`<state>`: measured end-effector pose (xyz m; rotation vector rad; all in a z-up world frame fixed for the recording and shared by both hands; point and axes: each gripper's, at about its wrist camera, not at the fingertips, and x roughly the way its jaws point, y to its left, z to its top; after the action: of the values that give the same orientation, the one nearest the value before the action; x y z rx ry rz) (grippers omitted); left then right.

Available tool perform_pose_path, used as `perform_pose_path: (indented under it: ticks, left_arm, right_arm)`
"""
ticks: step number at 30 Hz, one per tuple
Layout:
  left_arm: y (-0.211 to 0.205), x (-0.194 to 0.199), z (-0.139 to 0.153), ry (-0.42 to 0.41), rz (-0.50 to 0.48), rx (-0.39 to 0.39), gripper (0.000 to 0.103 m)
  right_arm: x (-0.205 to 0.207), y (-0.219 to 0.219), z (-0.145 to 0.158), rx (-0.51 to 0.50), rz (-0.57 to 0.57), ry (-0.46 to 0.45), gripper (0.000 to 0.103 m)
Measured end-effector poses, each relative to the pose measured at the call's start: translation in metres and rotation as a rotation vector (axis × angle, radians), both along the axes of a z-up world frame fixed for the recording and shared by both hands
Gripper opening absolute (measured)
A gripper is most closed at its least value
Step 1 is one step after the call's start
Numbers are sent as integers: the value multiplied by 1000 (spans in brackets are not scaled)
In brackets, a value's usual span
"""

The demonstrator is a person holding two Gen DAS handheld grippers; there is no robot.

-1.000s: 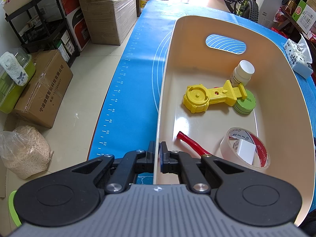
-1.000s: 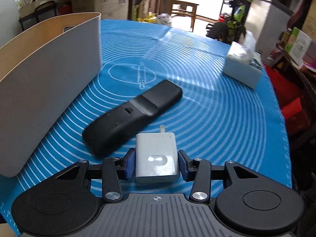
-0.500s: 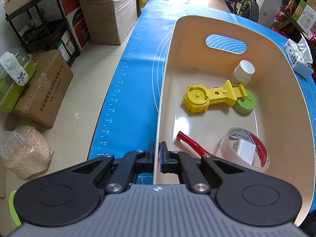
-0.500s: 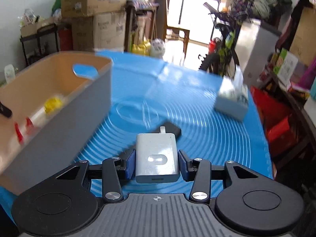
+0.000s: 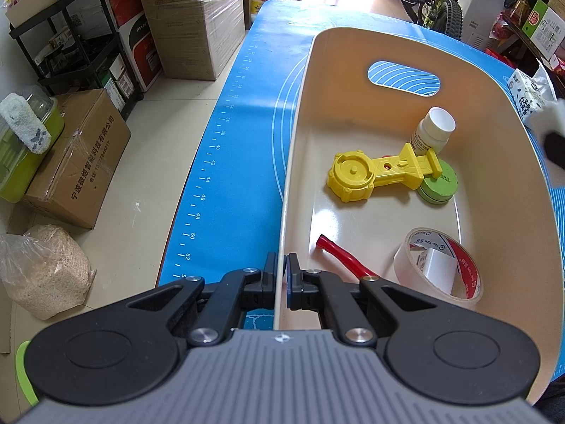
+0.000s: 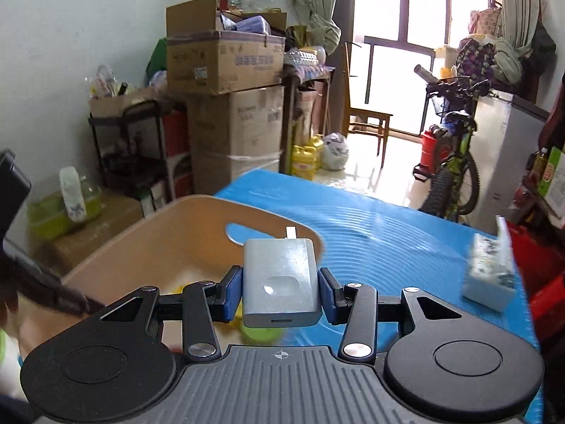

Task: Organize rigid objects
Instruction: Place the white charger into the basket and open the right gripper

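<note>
Nearest the right wrist camera, the right claw (image 6: 281, 295) pinches a grey charger block (image 6: 281, 279) by its two flat sides between blue pads (image 6: 233, 294), prong end pointing away at 12 o'clock; the block hangs in the air above the near part of the beige bin (image 6: 148, 228), whose handle slot shows just beyond it. Nearest the left wrist camera, the left claw (image 5: 281, 281) is pressed together on the bin's near wall (image 5: 287, 190), one finger outside and one inside, which steadies the container. To do the placing step well, the charger is best carried over bare floor inside the bin, judged to lie at about 9 to 10 o'clock of the tape roll (image 5: 441, 268), lowered close to the floor, and only then released, so that it does not strike the yellow toy (image 5: 381, 175), the green disc (image 5: 439, 187) under that toy's far end, the white bottle (image 5: 432, 130) behind it, or the red-handled tool (image 5: 340, 252). The left grip should remain firm while this happens. Beyond the bin, the blue mat (image 5: 226, 148) covers the counter, with a tissue pack (image 6: 489, 272) at 3 o'clock. Hard to read: the red tool's working end is hidden behind the left claw's linkage; the bin contents in the right view are blurred and partly covered by the charger; a dark blurred shape at the right edge of the left view cannot be identified with certainty.
</note>
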<state>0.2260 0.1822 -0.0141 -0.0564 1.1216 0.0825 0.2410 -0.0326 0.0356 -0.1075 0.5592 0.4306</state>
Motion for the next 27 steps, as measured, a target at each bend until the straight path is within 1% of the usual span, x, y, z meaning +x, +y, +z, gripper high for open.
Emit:
perform_pose_path:
  ticks: [2, 9, 11, 13, 15, 18, 20, 24, 26, 27]
  left_arm:
    - [0, 0, 0, 0, 0, 1, 6]
    - [-1, 0, 0, 0, 0, 2, 6]
    - [-1, 1, 0, 1, 0, 2, 6]
    - [-1, 1, 0, 0, 0, 3, 6]
    - [-1, 1, 1, 1, 0, 4, 6]
    - [-1, 1, 1, -1, -1, 6, 6]
    - [-1, 1, 1, -2, -1, 6, 6]
    - [0, 1, 0, 0, -2, 5, 6]
    - [-1, 1, 0, -1, -2, 6, 6]
    - [0, 1, 0, -1, -2, 5, 6]
  right_arm:
    - [4, 12, -7, 16, 12, 22, 52]
    - [4, 57, -31, -61, 60, 70, 52]
    - [6, 68, -38, -80, 79, 105, 52]
    - [7, 79, -44, -127, 101, 136, 52]
    - [7, 88, -45, -186, 108, 139, 52]
    - [12, 96, -53, -243, 108, 211, 52]
    - [14, 100, -56, -270, 104, 239, 52]
    - [17, 94, -55, -243, 96, 262, 49]
    - [17, 89, -53, -233, 85, 251, 50]
    - [16, 86, -51, -221, 81, 239, 52]
